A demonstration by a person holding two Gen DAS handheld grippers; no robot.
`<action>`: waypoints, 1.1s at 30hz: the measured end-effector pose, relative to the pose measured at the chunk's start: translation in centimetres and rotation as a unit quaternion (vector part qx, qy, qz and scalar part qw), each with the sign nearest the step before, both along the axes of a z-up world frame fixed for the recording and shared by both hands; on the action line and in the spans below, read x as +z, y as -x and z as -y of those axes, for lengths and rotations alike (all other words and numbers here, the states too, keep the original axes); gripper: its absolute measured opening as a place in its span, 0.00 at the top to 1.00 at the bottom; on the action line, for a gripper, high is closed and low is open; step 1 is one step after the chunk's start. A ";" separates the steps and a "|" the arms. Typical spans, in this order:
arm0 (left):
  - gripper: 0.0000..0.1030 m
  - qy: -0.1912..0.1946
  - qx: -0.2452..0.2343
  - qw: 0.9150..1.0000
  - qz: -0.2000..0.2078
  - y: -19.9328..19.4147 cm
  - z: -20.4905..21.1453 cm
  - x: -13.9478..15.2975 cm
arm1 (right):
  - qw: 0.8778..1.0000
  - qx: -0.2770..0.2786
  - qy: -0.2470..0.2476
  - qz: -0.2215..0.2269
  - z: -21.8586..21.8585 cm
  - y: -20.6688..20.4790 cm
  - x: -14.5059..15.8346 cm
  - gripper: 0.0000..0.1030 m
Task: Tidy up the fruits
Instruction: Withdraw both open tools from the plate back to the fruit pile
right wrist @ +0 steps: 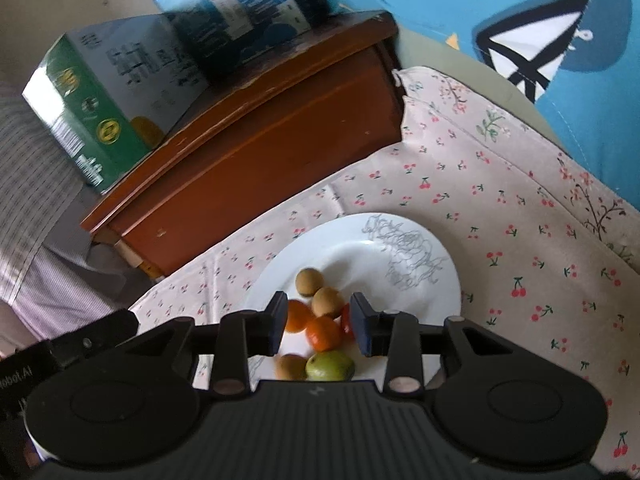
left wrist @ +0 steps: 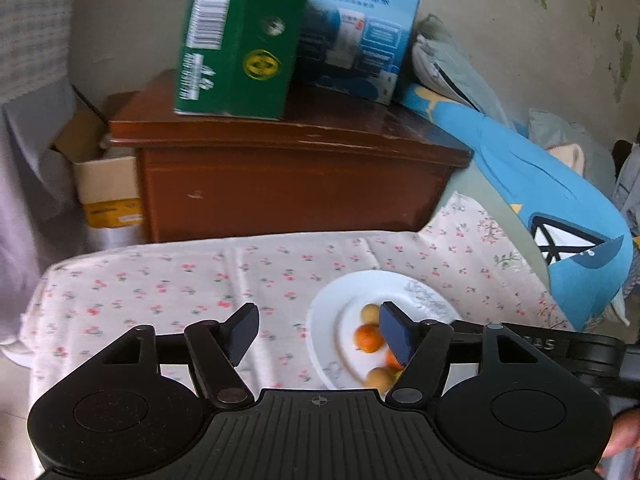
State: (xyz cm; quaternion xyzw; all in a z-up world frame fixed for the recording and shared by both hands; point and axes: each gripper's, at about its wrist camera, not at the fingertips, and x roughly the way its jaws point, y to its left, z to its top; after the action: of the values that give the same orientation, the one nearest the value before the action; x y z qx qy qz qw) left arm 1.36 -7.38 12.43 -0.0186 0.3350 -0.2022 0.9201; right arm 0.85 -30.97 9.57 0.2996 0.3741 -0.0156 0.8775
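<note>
Your right tool [right wrist: 319, 326] hangs spread and empty; pinch the small round orange tangerine [right wrist: 324, 333] low in frame gently across its soft middle.

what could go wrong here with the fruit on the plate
The fruits sit bunched on the plate: the oranges, brown fruits and green fruit touch, so the open right gripper closing on one may nudge its neighbours and set them rolling. The plate rests on a creased cloth, so a push might slide or tip it. The open left gripper hovers near the same plate; the two could collide.
</note>
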 end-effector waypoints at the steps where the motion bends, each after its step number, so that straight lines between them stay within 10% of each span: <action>1: 0.35 -0.003 0.006 1.000 0.000 0.3 -0.5 0.0 | 1.000 0.004 0.001 0.001 -0.2 0.3 0.1 0.64; 19: 0.35 -0.039 0.055 0.997 -0.031 3.1 -5.8 -1.9 | 0.997 0.076 0.013 -0.010 -5.8 6.1 -0.5 0.64; 33: 0.35 -0.131 -0.021 0.991 -0.031 5.1 -6.2 -6.6 | 0.987 0.148 0.053 -0.020 -9.8 6.8 -2.2 0.64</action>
State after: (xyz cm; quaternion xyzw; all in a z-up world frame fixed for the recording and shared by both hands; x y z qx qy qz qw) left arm -3.75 -1.20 5.83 0.1024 0.3872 -0.1749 0.8994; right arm -5.93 -21.15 7.35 0.1934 0.4304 0.0885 0.8772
